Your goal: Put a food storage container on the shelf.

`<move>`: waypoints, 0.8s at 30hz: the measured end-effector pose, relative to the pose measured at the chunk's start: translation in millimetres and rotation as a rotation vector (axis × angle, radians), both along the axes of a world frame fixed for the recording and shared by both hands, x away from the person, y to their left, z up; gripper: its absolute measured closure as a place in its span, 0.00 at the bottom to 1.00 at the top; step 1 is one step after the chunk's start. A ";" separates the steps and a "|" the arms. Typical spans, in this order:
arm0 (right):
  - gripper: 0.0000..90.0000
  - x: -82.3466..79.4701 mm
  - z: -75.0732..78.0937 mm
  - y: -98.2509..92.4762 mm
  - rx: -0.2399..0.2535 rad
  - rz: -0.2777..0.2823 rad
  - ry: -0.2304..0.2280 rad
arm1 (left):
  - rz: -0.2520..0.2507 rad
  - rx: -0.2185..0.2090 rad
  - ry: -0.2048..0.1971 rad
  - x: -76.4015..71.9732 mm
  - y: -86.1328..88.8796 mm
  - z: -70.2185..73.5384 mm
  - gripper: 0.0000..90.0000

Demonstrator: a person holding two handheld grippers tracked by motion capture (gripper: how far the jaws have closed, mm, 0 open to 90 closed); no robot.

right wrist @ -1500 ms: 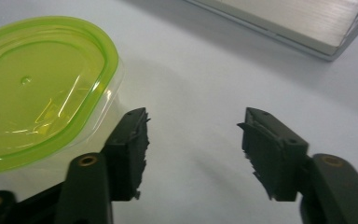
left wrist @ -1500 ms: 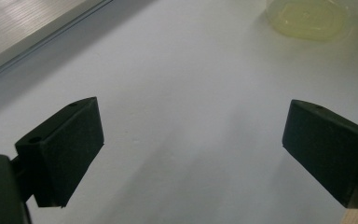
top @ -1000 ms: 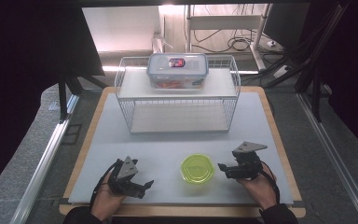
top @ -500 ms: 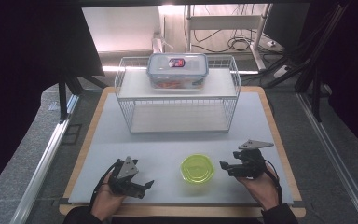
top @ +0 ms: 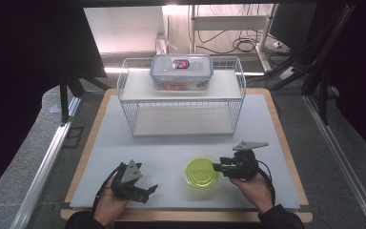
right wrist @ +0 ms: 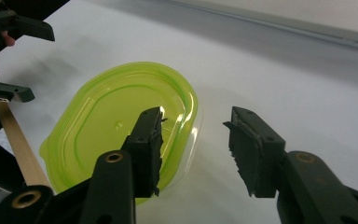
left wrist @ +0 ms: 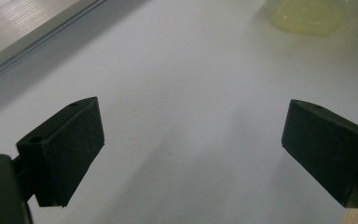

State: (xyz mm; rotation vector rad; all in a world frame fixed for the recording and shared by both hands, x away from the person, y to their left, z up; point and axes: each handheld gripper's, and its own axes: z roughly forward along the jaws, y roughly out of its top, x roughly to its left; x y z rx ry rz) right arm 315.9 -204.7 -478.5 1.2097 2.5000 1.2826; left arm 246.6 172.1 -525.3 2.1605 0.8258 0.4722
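Near edge, left: left gripper (top: pixel 148 189) rests low over the mat (top: pixel 171 143), jaws wide apart, nothing between them. The left gripper view shows bare mat ahead and a pale edge of the lid far right.

Near edge, right of centre: green lid (top: pixel 201 172) lies flat on the mat. Right gripper (top: pixel 217 167) reaches its right rim. Its jaws have just been closing and stand partly apart; in the right gripper view one jaw sits over the lid (right wrist: pixel 121 130), the other over bare mat outside the rim, so the rim lies between them. Pads not yet pressing, as far as I can tell.

Risks, judged: the lid is thin, slick and flat on the mat. The outer jaw may ride over the rim rather than under it, so the closing jaws could push the lid left instead of catching it. A grip on one edge only could let it swing or slip out on lifting.

Far: wire rack (top: pixel 181 102) with a clear box (top: pixel 181 71) on top, well apart from the lid. Its lid bears a red label; the writing is too small to read. No other writing is legible.
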 end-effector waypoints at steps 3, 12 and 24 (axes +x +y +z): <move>0.65 6.2 -4.9 0.8 0.024 0.004 0.051 | -0.002 -0.001 0.001 0.1 -0.2 -0.2 0.06; 0.79 18.4 -12.7 0.5 0.105 -0.004 0.168 | -0.007 0.005 -0.001 -0.1 -1.0 -0.1 0.06; 0.91 25.5 -12.7 -0.3 0.256 0.012 0.328 | -0.009 0.005 -0.001 0.1 -1.1 -0.3 0.06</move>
